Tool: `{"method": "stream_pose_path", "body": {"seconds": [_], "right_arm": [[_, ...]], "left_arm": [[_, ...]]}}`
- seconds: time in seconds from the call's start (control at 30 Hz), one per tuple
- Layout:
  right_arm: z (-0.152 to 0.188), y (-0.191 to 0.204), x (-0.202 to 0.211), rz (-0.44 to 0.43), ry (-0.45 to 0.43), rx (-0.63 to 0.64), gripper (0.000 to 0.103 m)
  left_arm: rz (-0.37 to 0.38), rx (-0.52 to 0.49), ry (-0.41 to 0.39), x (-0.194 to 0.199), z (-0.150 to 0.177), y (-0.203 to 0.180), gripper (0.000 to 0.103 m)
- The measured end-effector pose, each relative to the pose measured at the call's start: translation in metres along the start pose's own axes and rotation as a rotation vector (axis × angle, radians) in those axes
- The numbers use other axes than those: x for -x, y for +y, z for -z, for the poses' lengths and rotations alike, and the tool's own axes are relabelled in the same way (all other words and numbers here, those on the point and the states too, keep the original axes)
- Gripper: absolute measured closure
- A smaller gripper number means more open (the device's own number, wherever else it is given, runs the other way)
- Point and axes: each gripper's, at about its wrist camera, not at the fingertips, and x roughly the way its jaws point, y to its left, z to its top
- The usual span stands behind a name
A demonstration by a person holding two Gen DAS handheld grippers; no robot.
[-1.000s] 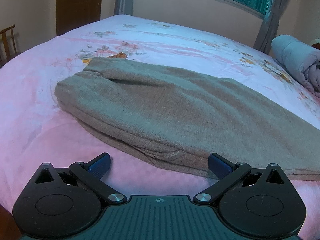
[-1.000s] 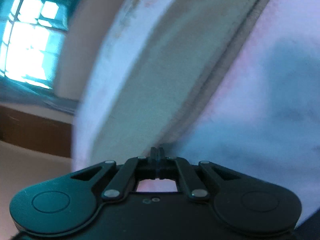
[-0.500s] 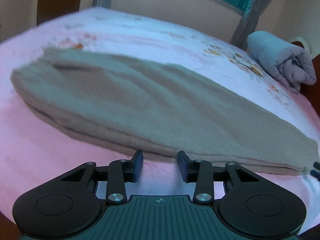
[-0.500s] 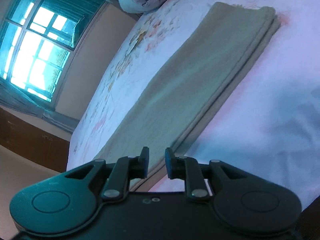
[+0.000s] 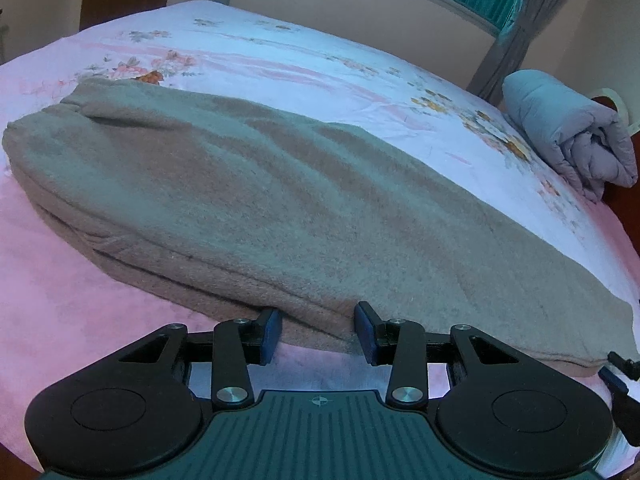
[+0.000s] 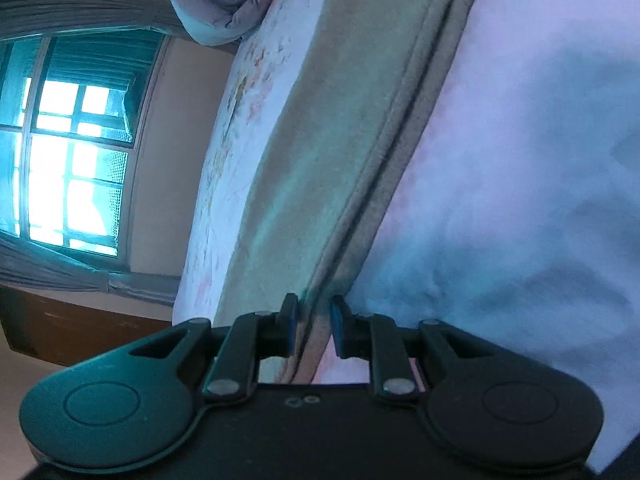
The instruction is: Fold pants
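**Both hand-held grippers set at the near edge of the pants**

The grey-brown pants (image 5: 280, 208) are seen laid flat, legs doubled over each other, across the pink flowered bed (image 5: 280, 64), running from the left of the left wrist frame down to its lower right. A rolled grey quilt (image 5: 568, 136) is seen at the right of that frame, near the bed's far end, well apart from the pants.

The left hand-held gripper (image 5: 318, 332) is placed at the lower middle of its frame, its jaws parted, with the near folded edge of the pants lying between the blue pads; no pressing is seen. Its jaws have just been closing.

The right hand-held gripper (image 6: 314, 326) is shown at the lower middle of its frame, its jaws narrowly apart, having just been opening, with the stacked edge of the pants (image 6: 360, 140) between them. Whether the pads touch the cloth cannot be told.
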Motion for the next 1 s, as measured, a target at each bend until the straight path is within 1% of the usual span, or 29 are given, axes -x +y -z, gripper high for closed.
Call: {"method": "stream_pose_path", "body": {"seconds": [0.1, 0.13, 0.23, 0.33, 0.4, 0.5, 0.53, 0.57, 0.6, 0.63, 0.7, 0.77, 0.8, 0.83, 0.87, 0.9, 0.93, 1.0], "right_arm": [[-0.002, 0.002, -0.005, 0.01, 0.014, -0.006, 0.093], [-0.004, 0.003, -0.001, 0.007, 0.008, -0.008, 0.09], [0.001, 0.012, 0.005, 0.001, -0.008, 0.023, 0.09], [0.007, 0.012, 0.001, -0.021, 0.033, -0.003, 0.09], [0.011, 0.014, -0.005, -0.004, 0.059, 0.013, 0.09], [0.01, 0.014, -0.015, -0.01, 0.061, 0.001, 0.09], [0.009, 0.016, -0.017, -0.003, 0.058, 0.002, 0.091], [0.007, 0.018, -0.021, 0.002, 0.062, 0.004, 0.094], [0.007, 0.022, -0.022, 0.008, 0.064, 0.024, 0.103], [0.007, 0.027, -0.019, 0.012, 0.048, 0.053, 0.103], [0.01, 0.037, -0.006, -0.028, 0.023, 0.092, 0.103], [0.013, 0.039, 0.004, -0.04, 0.023, 0.104, 0.103], [0.014, 0.034, 0.005, -0.027, 0.026, 0.089, 0.103], [0.014, 0.028, 0.002, 0.008, 0.031, 0.094, 0.103], [0.014, 0.02, -0.005, 0.062, 0.048, 0.119, 0.103], [0.014, 0.01, -0.011, 0.073, 0.062, 0.113, 0.103], [0.013, 0.006, -0.012, 0.062, 0.058, 0.089, 0.103], [0.012, 0.009, -0.008, 0.05, 0.051, 0.048, 0.102]], "left_arm": [[0.003, 0.004, 0.002, -0.001, -0.001, 0.001, 0.063], [0.005, 0.006, 0.003, -0.001, -0.001, 0.001, 0.063], [0.012, 0.007, 0.007, -0.001, -0.002, 0.003, 0.063], [0.017, 0.004, 0.01, -0.001, -0.002, 0.004, 0.063], [0.018, 0.003, 0.012, -0.002, -0.003, 0.004, 0.063], [0.023, 0.003, 0.017, -0.003, -0.004, 0.005, 0.063], [0.025, 0.003, 0.019, -0.003, -0.004, 0.006, 0.063], [0.027, 0.003, 0.021, -0.003, -0.004, 0.006, 0.063], [0.03, 0.002, 0.022, -0.003, -0.005, 0.006, 0.063], [0.033, 0.002, 0.023, -0.003, -0.005, 0.007, 0.063], [0.04, 0.005, 0.023, -0.003, -0.005, 0.008, 0.063], [0.043, 0.005, 0.023, -0.002, -0.004, 0.009, 0.063], [0.045, 0.003, 0.023, -0.001, -0.004, 0.01, 0.063], [0.046, -0.001, 0.024, -0.001, -0.004, 0.01, 0.063], [0.046, -0.004, 0.025, -0.001, -0.004, 0.01, 0.063], [0.047, -0.007, 0.028, 0.0, -0.004, 0.01, 0.063], [0.049, -0.01, 0.03, 0.001, -0.004, 0.01, 0.063], [0.056, -0.007, 0.03, 0.003, -0.005, 0.012, 0.063]]}}
